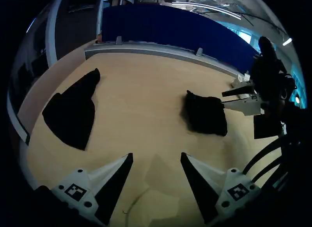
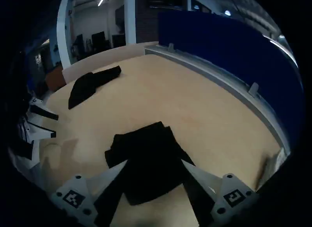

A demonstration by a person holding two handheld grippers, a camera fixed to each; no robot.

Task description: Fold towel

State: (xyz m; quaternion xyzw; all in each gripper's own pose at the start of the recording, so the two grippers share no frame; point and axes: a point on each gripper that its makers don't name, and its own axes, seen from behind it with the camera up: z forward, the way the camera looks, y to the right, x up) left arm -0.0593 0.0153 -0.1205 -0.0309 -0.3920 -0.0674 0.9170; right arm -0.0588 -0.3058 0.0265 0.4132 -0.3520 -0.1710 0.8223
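Two black towels lie on the light wooden table (image 1: 156,82). A folded one (image 1: 204,114) rests right of centre, and a loose, spread one (image 1: 72,114) lies at the left. My left gripper (image 1: 156,156) hovers open over bare table, with nothing between its fingers. My right gripper (image 1: 224,99) reaches in from the right, its fingertips at the folded towel's edge. In the right gripper view, the right gripper (image 2: 154,163) stands open with the folded towel (image 2: 150,164) lying between its spread fingers. The loose towel (image 2: 91,84) lies far off, and the left gripper (image 2: 43,121) shows at the left edge.
A blue partition (image 1: 175,28) with a grey rail (image 1: 156,50) runs along the table's far edge. The table's left edge (image 1: 23,125) drops off beside the loose towel. A person in dark clothes (image 1: 269,71) stands at the right.
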